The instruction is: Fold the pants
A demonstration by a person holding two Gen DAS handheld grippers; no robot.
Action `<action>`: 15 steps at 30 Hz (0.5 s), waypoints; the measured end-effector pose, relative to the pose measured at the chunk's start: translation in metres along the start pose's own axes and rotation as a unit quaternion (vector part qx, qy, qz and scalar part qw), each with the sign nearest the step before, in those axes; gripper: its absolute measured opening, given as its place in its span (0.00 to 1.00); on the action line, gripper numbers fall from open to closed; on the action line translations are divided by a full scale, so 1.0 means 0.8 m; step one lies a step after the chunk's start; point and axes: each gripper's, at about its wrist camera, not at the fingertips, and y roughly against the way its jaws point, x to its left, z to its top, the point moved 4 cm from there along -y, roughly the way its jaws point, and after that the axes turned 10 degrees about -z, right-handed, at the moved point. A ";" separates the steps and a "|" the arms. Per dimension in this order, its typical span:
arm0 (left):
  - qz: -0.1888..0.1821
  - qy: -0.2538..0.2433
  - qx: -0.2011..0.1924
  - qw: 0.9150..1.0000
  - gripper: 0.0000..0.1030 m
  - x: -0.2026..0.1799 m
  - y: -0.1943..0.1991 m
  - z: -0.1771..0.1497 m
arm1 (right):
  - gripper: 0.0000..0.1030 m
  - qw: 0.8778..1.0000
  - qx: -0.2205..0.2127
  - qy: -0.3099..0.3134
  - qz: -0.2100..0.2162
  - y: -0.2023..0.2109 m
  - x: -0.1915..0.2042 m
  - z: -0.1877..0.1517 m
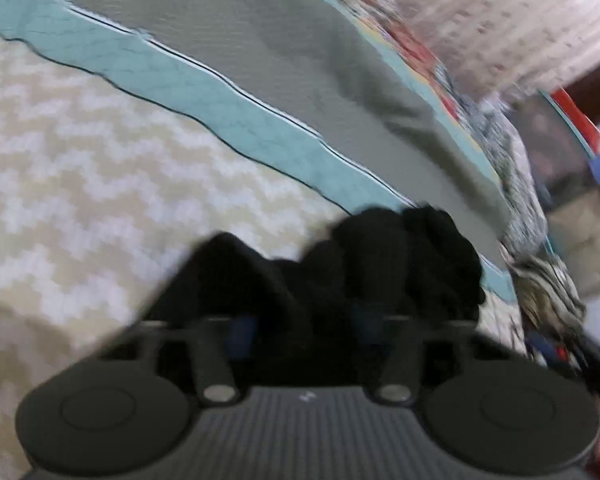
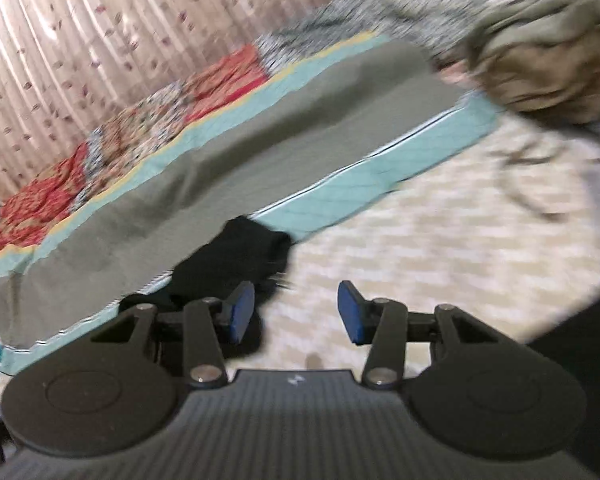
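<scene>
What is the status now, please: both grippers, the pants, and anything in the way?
Left gripper buried in bunched black pants, grip unclear. Right gripper open, empty, beside the pants. Grey-green cloth spread just behind; crumpled tan garment further off.

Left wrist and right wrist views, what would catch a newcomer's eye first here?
First, the black pants, bunched between the pads of the left tool over the cream zigzag bedspread. Next, the right tool hangs open and empty, the pants just left of it. Behind both lies a grey-green cloth on a teal quilt.
</scene>
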 end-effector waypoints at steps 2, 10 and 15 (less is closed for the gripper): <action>0.007 -0.012 -0.005 1.000 0.13 -0.011 -0.002 -0.008 | 0.48 0.999 0.030 -0.019 0.009 -0.037 0.018 0.001; 0.042 -0.038 -0.065 0.996 0.12 -0.035 0.032 0.010 | 0.13 0.996 0.090 -0.014 0.013 -0.092 0.069 -0.012; 0.073 -0.019 -0.144 0.987 0.12 -0.021 0.088 0.050 | 0.08 0.999 0.023 0.038 -0.019 -0.049 0.061 0.023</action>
